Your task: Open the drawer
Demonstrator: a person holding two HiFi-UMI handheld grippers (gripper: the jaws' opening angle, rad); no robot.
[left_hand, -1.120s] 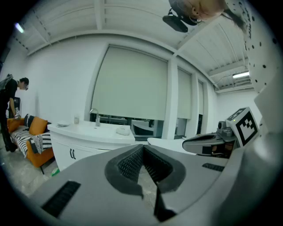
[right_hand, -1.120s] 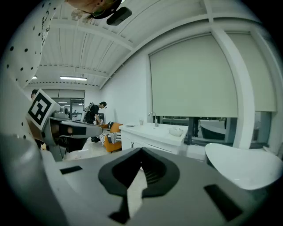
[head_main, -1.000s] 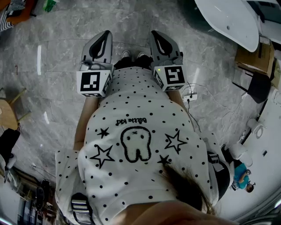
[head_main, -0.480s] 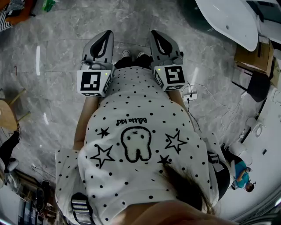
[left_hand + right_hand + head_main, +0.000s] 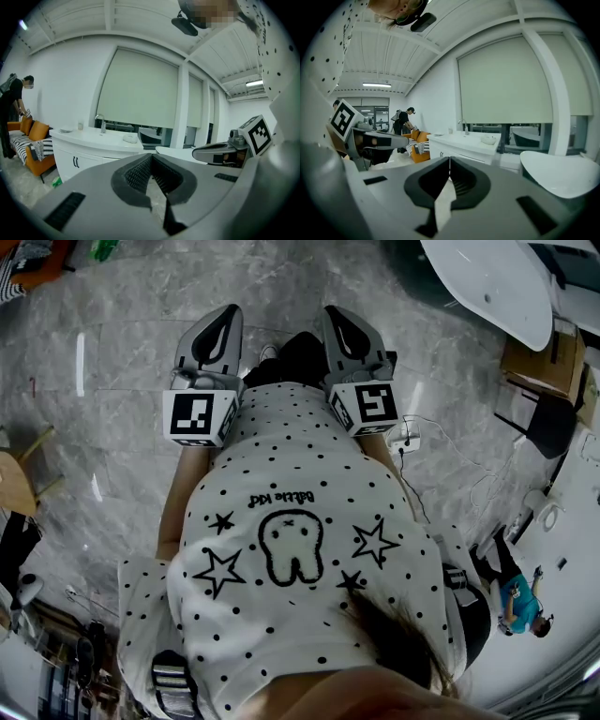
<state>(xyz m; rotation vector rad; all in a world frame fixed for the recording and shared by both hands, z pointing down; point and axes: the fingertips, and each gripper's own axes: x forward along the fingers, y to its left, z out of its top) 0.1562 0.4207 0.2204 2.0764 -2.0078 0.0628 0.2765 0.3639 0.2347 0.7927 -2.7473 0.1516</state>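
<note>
Overhead, the left claw (image 5: pixel 223 317) and the right claw (image 5: pixel 341 317) were held side by side in front of a dotted shirt (image 5: pixel 281 521), above a grey marble floor (image 5: pixel 122 362) (each marker cube sat nearest the body). Along the left claw's view, its jaws met at the tips with nothing between them. Well beyond stood a white bench (image 5: pixel 93 138) with a tap (image 5: pixel 100 123). Its cabinet (image 5: pixel 70 164) showed two small handles, though which front was the drawer could not be told. Along the right claw's view, those jaws too were closed and empty, pointing toward the same bench, with a round white table (image 5: pixel 562 176) at the right.
</note>
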